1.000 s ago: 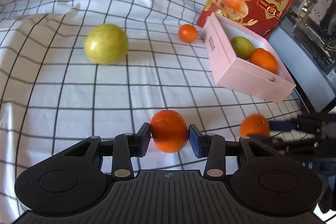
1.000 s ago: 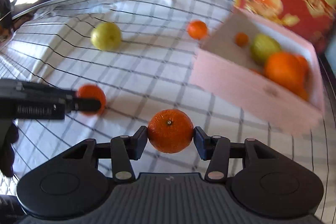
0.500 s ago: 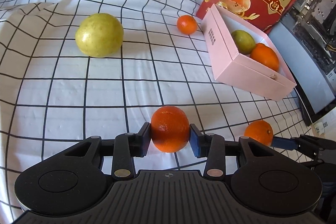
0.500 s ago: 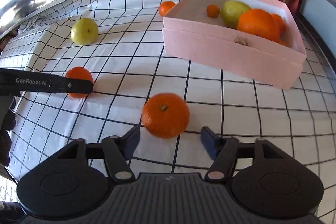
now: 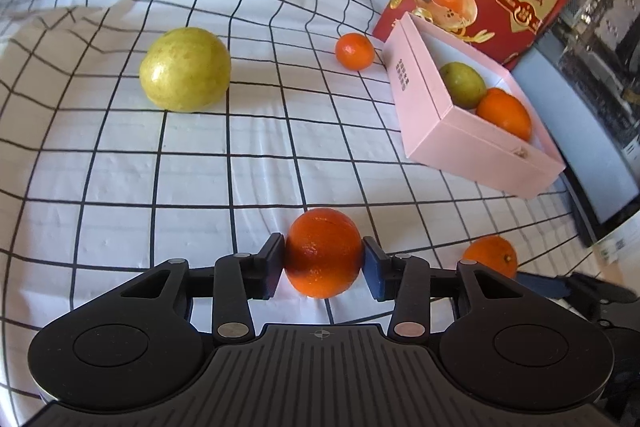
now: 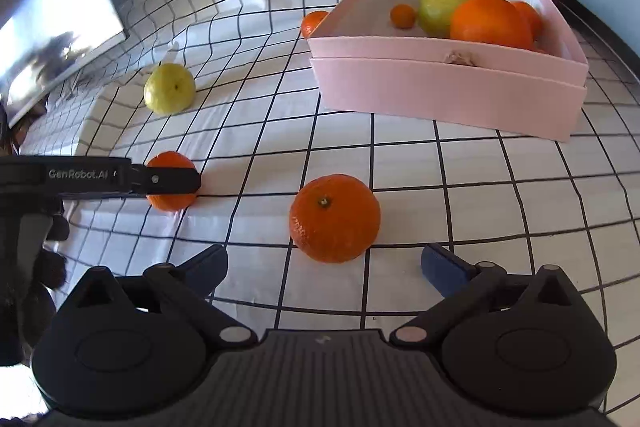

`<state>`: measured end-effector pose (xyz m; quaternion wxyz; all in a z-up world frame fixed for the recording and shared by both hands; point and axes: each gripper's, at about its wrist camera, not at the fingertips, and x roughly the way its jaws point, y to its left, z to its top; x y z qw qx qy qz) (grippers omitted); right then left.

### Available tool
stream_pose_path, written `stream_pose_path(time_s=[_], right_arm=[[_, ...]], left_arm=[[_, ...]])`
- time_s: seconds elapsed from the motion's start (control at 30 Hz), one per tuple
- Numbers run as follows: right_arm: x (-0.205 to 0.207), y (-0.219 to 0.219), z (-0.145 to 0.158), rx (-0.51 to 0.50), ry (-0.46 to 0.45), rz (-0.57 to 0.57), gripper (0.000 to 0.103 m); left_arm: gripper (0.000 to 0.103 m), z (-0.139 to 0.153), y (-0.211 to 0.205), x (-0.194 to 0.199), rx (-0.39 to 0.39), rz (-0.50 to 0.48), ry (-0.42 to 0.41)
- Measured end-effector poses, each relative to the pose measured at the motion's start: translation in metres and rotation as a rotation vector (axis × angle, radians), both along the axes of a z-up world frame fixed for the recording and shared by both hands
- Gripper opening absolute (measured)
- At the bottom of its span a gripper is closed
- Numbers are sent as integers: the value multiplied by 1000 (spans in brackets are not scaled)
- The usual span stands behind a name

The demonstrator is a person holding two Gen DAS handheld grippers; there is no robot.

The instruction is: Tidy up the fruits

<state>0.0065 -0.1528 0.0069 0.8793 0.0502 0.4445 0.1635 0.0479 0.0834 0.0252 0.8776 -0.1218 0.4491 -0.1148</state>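
Since a second ago your right gripper [image 6: 324, 265] has just been opening and let its orange [image 6: 335, 218] go; it now sits on the checked cloth [image 6: 460, 211] ahead of the wide-apart jaws, near side of the pink box [image 6: 448, 87]. Both grippers tilt down at the cloth. Your left gripper [image 5: 324, 267] stays clamped on the darker orange [image 5: 323, 251], barely shifted.

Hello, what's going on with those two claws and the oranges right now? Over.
Left gripper shut on an orange. Right gripper open, jaws just opened, tangerine loose on the cloth. Path to pink box clear.
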Motion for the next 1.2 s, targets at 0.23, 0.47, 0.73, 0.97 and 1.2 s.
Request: stream_pose_path(time_s=[0.23,0.47,0.73,0.97,1.2], right_arm=[[2,8,3,-122,-47,25,93],[3,-3,10,-188,-97,-2,93],[-10,-13,11,-246,-105,43,93],[-16,-12,16,-157,-94,74,92],[4,11,11,-190,-107,83,69]], left_arm=[[46,0,-15,0,103,-21,-20],[46,0,-17,-1,121,-22,-23],[46,1,-16,-1,119,-26,-23],[46,0,-16,-2,114,-27,-29],[44,0,-13,-3,96,-18,-31]])
